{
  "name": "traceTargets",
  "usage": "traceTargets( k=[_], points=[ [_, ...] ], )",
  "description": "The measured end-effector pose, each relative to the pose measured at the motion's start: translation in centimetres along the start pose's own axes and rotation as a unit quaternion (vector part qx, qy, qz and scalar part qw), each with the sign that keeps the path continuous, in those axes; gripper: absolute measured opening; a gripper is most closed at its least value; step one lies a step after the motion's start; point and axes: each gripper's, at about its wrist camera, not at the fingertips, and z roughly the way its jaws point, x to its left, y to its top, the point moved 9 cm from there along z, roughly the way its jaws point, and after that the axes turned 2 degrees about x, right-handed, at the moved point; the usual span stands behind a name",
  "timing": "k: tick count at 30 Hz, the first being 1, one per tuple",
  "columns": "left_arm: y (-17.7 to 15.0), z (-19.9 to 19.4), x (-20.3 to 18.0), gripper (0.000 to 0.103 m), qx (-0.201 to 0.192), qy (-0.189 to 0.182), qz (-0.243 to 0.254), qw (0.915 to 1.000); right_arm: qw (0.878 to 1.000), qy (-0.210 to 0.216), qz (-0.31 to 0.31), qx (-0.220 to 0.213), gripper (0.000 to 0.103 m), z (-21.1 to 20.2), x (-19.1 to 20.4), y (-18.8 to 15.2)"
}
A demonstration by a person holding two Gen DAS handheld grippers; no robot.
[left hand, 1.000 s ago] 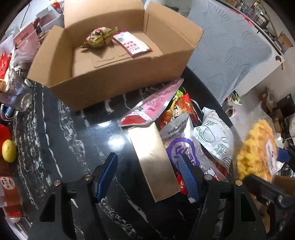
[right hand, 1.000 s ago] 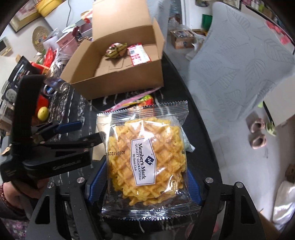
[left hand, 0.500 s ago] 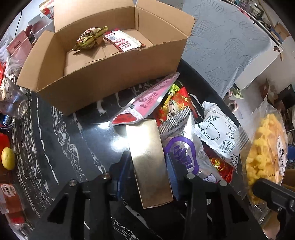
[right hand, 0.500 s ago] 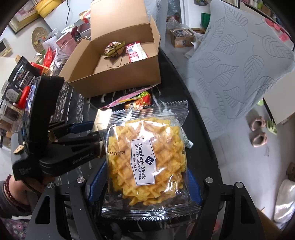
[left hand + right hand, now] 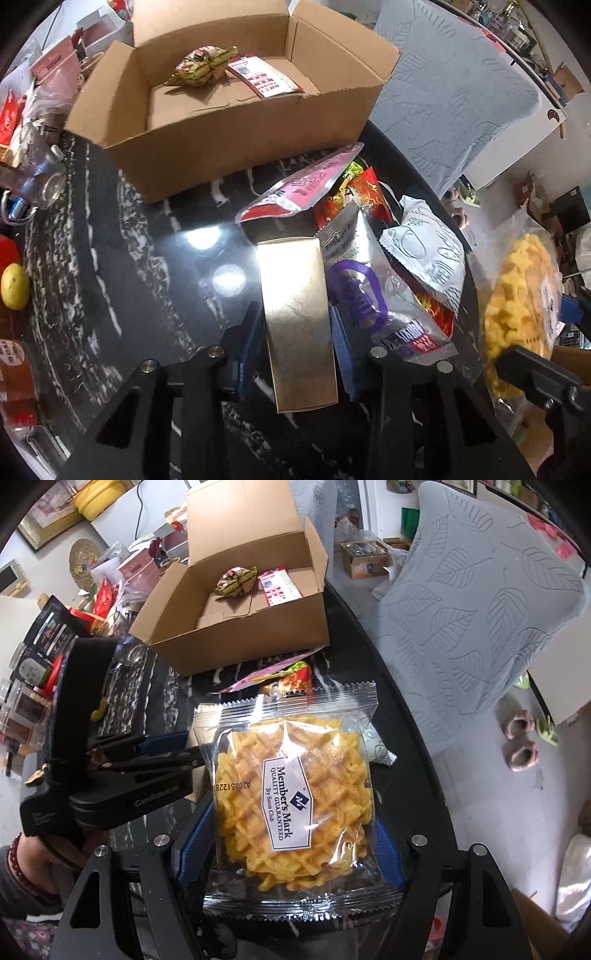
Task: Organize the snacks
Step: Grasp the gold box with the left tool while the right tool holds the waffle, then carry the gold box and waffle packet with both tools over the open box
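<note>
From the left wrist view, the left gripper (image 5: 295,347) has a gold box (image 5: 297,317) between its blue pads, one pad against each long side; the jaws are closing on it, nearly pinched in. The box sticks out toward the far side over the black marbled surface (image 5: 122,240). Just to its right lies a heap of snack packets: a pink pouch (image 5: 306,184), a red wrapper (image 5: 364,194), a silver packet with purple print (image 5: 364,291) and a white packet (image 5: 424,251). Farther off stands an open cardboard box (image 5: 236,122) holding a crumpled green-gold wrapper (image 5: 201,66) and a pink-labelled packet (image 5: 264,77). A lemon (image 5: 14,286) sits at the far left.

From the right wrist view, the right gripper (image 5: 288,853) has its jaws spread wide around a clear bag of yellow waffle crisps (image 5: 291,794), a pad pressing each side. The bag is held above the surface, the left gripper just to its left, the cardboard box beyond.
</note>
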Motion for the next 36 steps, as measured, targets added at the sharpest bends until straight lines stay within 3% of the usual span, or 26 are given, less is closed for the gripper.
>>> traceTargets(
  k=[18, 36],
  points=[
    [-1.8, -6.6, 2.7, 0.037, -0.049, 0.010, -0.021, 0.9985, 0.999, 0.024, -0.034, -0.008, 0.076, -1.0, 4.0, -0.6],
    [2.1, -12.2, 5.4, 0.037, -0.125, 0.016, -0.062, 0.9900, 0.993, 0.061, -0.098, -0.035, 0.076, -1.9, 8.9, 5.2]
  ],
)
